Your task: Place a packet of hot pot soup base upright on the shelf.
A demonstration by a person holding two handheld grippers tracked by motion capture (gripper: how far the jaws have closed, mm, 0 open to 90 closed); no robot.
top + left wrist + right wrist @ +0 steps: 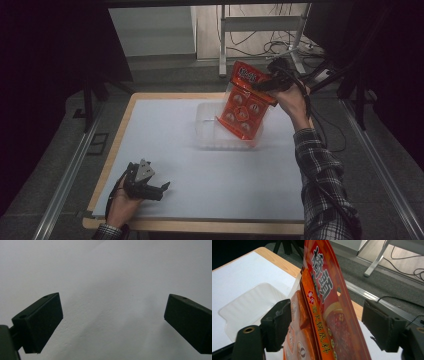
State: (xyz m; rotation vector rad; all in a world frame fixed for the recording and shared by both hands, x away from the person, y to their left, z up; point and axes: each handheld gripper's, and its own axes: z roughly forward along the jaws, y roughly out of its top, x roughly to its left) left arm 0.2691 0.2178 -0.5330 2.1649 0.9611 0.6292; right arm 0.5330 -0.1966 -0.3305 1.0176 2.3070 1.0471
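Right gripper view: right tongs (325,325) released around orange packet (329,315); left tongs (112,322) released

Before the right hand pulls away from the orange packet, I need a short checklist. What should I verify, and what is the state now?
1. Right tongs open around the orange packet: ok, a gap shows on each side of it in the right gripper view.
2. Packet's lower end inside the clear tray: ok, it stands tilted in the tray.
3. Packet stays up once the hand leaves: cannot tell, it leans and its support is unclear.
4. Tray sits fully on the white table: ok.
5. Left tongs away from the tray: ok, open and resting at the near left of the table.
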